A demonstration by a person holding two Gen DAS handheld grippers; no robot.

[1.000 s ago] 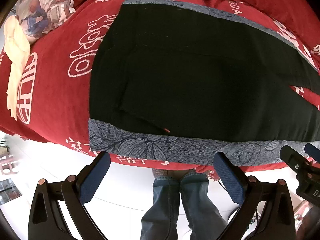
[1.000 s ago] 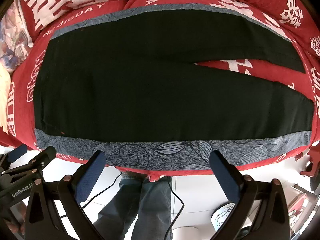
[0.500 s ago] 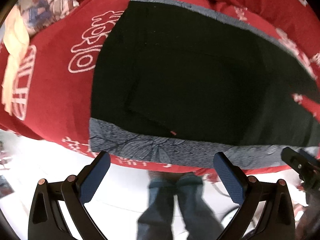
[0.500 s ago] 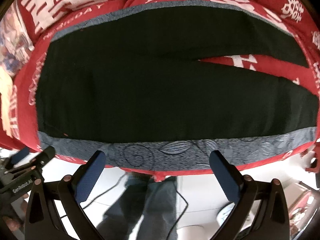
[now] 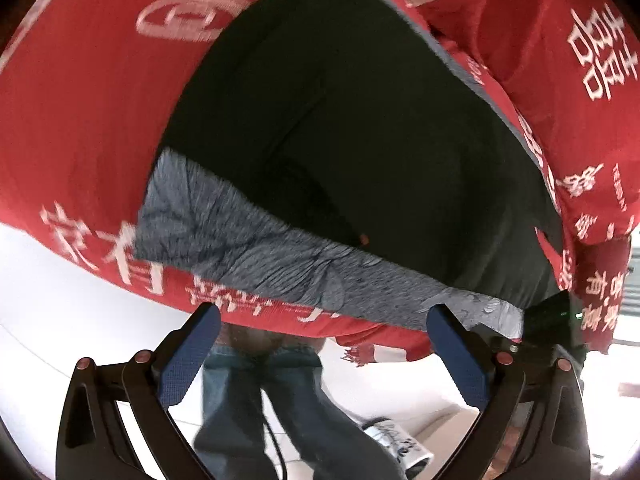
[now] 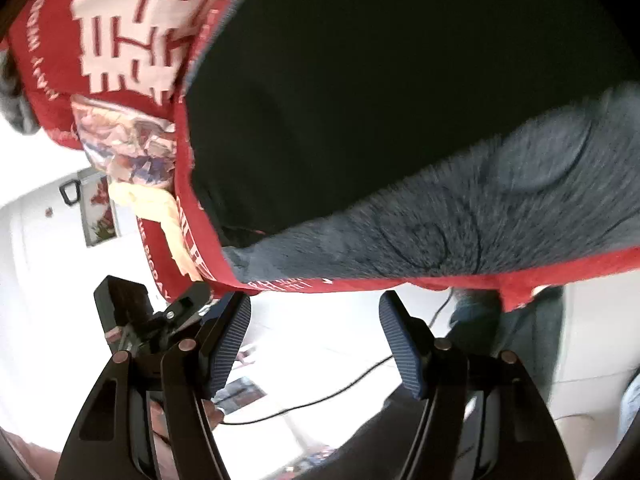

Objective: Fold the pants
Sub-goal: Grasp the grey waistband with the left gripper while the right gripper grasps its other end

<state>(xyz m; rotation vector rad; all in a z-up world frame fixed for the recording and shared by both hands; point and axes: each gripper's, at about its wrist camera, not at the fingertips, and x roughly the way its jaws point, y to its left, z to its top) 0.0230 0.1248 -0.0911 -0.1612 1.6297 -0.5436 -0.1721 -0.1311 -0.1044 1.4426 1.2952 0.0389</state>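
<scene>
Black pants (image 5: 352,136) lie flat on a grey patterned cloth (image 5: 256,252) over a red bed cover (image 5: 88,112). In the right wrist view the pants (image 6: 360,92) fill the upper right, with the grey cloth (image 6: 460,216) below them. My left gripper (image 5: 324,348) is open and empty, below the bed's near edge by the waist end. My right gripper (image 6: 314,336) is open and empty, just off the near edge. The other gripper shows at the left of the right wrist view (image 6: 132,320).
The bed's near edge (image 5: 280,316) hangs over a white floor. The person's jeans legs (image 5: 280,400) stand below. A cable (image 6: 320,396) runs across the floor. A cream cloth (image 6: 160,208) and a patterned pillow (image 6: 128,140) lie at the bed's left end.
Both cameras have tilted and moved closer to the bed's near edge. The left view has rolled one way, the right view the other. The right gripper's fingers stand closer together than before.
</scene>
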